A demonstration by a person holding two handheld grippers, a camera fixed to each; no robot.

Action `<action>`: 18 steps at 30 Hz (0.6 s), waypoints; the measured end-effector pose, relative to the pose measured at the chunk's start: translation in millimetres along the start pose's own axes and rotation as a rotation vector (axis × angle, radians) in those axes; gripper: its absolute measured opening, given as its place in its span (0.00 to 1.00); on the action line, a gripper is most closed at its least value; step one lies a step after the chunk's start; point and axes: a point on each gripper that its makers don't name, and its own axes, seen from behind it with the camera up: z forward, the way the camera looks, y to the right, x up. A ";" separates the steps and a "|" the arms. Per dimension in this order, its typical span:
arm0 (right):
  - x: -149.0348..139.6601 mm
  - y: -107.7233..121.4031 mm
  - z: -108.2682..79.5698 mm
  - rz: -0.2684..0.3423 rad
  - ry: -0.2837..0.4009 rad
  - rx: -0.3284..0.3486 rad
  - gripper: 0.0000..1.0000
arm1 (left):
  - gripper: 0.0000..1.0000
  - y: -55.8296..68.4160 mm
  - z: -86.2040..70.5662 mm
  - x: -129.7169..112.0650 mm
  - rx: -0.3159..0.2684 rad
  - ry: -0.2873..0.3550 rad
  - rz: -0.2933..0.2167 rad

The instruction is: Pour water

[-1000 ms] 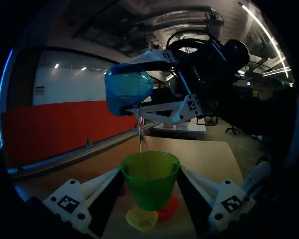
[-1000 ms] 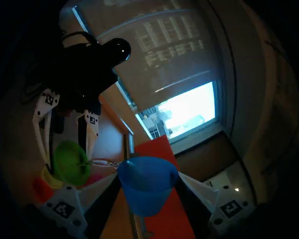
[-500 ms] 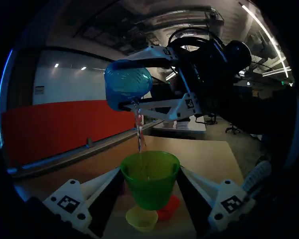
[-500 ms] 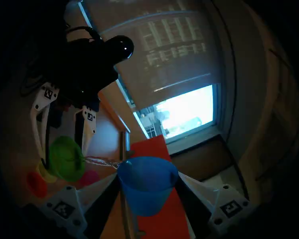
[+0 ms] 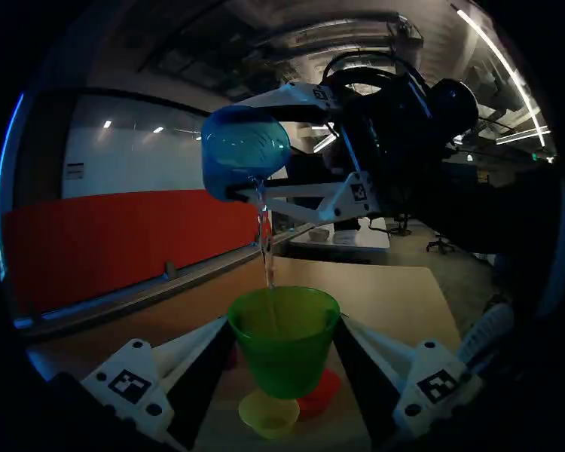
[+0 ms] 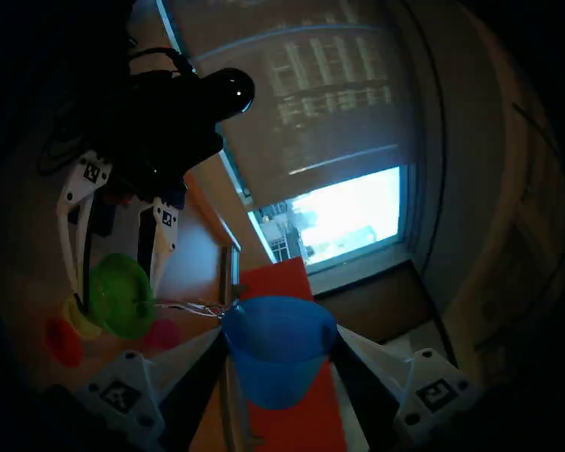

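- over the green cup (image 5: 284, 354), a blue cup (image 5: 245, 151) hangs tilted on its side, and a thin stream of water (image 5: 264, 241) runs from its lower rim down into the green cup's open mouth.
- the left gripper (image 5: 284, 335) pinches the green cup between both fingers and holds it upright.
- the right gripper (image 6: 279, 343) clamps the blue cup from both sides.
- just below the green cup, a yellow cup (image 5: 269, 414) and a red cup (image 5: 319, 395) sit side by side on the wooden table (image 5: 388, 294).
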 end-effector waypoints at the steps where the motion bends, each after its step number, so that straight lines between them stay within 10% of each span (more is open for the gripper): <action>1: 0.1 0.7 -0.1 -0.004 0.000 -0.002 0.90 | 0.87 0.1 -0.1 -0.2 0.000 0.000 0.000; 18: 3.0 7.2 -1.2 -0.063 0.001 -0.018 0.90 | 0.86 0.8 -0.3 1.0 -0.002 -0.003 0.012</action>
